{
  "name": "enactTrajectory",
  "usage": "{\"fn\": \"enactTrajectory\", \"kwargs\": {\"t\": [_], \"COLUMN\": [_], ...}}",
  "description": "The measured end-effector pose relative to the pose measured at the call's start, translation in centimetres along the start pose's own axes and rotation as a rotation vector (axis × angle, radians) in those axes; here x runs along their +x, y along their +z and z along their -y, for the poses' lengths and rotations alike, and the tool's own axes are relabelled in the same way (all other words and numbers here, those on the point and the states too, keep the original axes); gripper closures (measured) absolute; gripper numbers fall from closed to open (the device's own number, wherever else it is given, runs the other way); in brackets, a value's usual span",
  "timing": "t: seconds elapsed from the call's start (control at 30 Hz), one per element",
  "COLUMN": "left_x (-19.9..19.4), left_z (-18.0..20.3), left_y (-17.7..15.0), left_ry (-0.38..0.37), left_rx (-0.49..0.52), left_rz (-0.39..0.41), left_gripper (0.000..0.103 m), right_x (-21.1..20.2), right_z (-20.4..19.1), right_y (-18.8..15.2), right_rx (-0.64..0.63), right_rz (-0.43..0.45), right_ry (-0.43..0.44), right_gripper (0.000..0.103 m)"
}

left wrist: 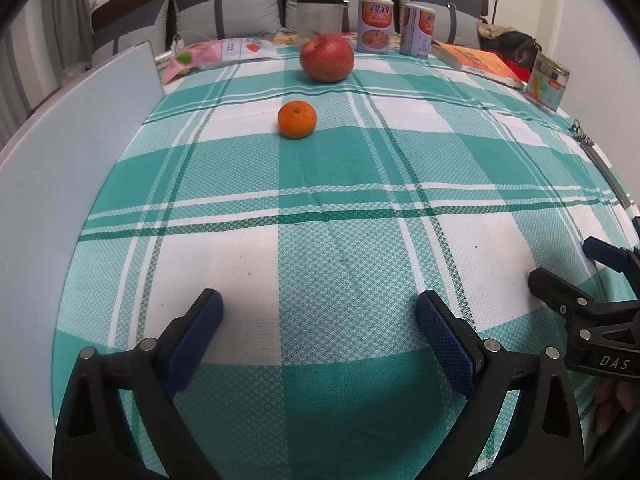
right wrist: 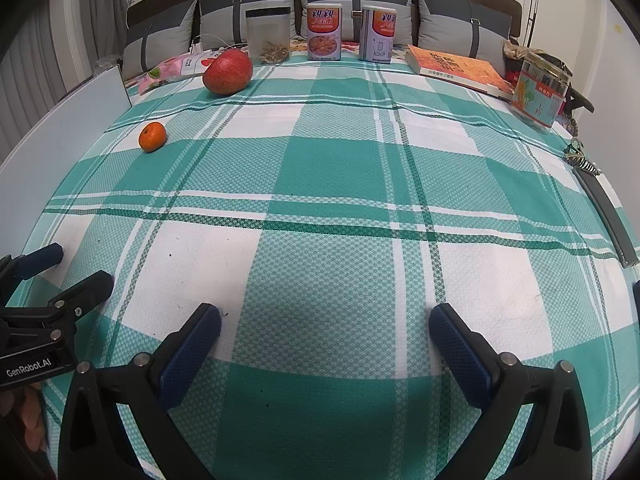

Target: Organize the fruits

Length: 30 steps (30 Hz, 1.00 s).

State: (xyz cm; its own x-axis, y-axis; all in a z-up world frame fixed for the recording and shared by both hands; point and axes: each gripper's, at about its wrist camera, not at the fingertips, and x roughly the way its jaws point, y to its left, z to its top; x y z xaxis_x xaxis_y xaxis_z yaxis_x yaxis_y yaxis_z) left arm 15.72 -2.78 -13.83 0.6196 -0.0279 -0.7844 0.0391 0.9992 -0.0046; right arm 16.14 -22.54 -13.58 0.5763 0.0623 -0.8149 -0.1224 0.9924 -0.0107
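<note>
A small orange mandarin point(left wrist: 297, 119) lies on the green-and-white checked cloth, and a larger red fruit point(left wrist: 327, 57) sits just behind it. In the right wrist view the mandarin point(right wrist: 152, 136) and the red fruit point(right wrist: 227, 71) are at the far left. My left gripper point(left wrist: 319, 312) is open and empty, low over the near part of the cloth, well short of both fruits. My right gripper point(right wrist: 325, 322) is open and empty too, to the right of the left one. Each gripper shows at the edge of the other's view.
A white board point(left wrist: 80, 152) stands along the left edge. At the back are a clear jar point(right wrist: 268, 36), two printed cans point(right wrist: 324, 32), a pink packet point(left wrist: 208, 54), an orange book point(right wrist: 460, 68) and a tin point(right wrist: 540, 92). A dark strip with keys point(right wrist: 600, 208) lies at the right edge.
</note>
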Motion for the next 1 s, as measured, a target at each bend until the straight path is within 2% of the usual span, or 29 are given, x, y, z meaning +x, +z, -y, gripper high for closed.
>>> {"fn": "enactTrajectory", "kwargs": {"t": [0.23,0.33,0.43,0.57,0.63,0.7,0.73,0.8,0.83,0.93,1.0], "left_x": [0.0,0.2,1.9,5.3,6.4,7.4,7.8,8.1,7.8,6.3,4.8], "left_z": [0.0,-0.6,-2.0,-3.4,-3.6,-3.5,-3.3,-2.9,-3.0,-3.4,-3.5], "left_y": [0.0,0.8,4.3,9.7,10.9,11.5,11.6,11.4,11.4,10.9,10.1], "left_ry": [-0.007,-0.047,-0.107,-0.085,-0.069,-0.062,-0.059,-0.022,-0.040,-0.071,-0.091], "left_rx": [-0.004,-0.012,-0.073,-0.142,-0.149,-0.145,-0.135,-0.102,-0.103,-0.098,-0.076], "left_rz": [0.000,-0.005,-0.010,0.013,0.029,0.047,0.043,0.051,0.062,0.070,0.049], "left_gripper": [0.005,0.006,0.007,0.008,0.008,0.019,0.038,0.049,0.072,0.073,0.073], "right_x": [0.0,0.0,0.0,0.0,0.0,0.0,0.0,0.0,0.0,0.0,0.0], "right_z": [0.0,0.0,0.0,0.0,0.0,0.0,0.0,0.0,0.0,0.0,0.0], "right_y": [0.0,0.0,0.0,0.0,0.0,0.0,0.0,0.0,0.0,0.0,0.0], "right_rx": [-0.001,-0.001,0.000,0.000,0.000,0.000,-0.001,-0.001,-0.001,-0.001,-0.001], "right_rz": [-0.001,-0.001,-0.002,-0.002,-0.002,-0.002,-0.002,-0.002,-0.002,-0.002,-0.002], "right_ry": [-0.001,-0.001,-0.001,-0.001,-0.001,-0.001,-0.001,-0.001,-0.001,-0.001,-0.001], "right_gripper": [0.000,0.000,0.000,0.000,0.000,0.000,0.000,0.000,0.000,0.000,0.000]}}
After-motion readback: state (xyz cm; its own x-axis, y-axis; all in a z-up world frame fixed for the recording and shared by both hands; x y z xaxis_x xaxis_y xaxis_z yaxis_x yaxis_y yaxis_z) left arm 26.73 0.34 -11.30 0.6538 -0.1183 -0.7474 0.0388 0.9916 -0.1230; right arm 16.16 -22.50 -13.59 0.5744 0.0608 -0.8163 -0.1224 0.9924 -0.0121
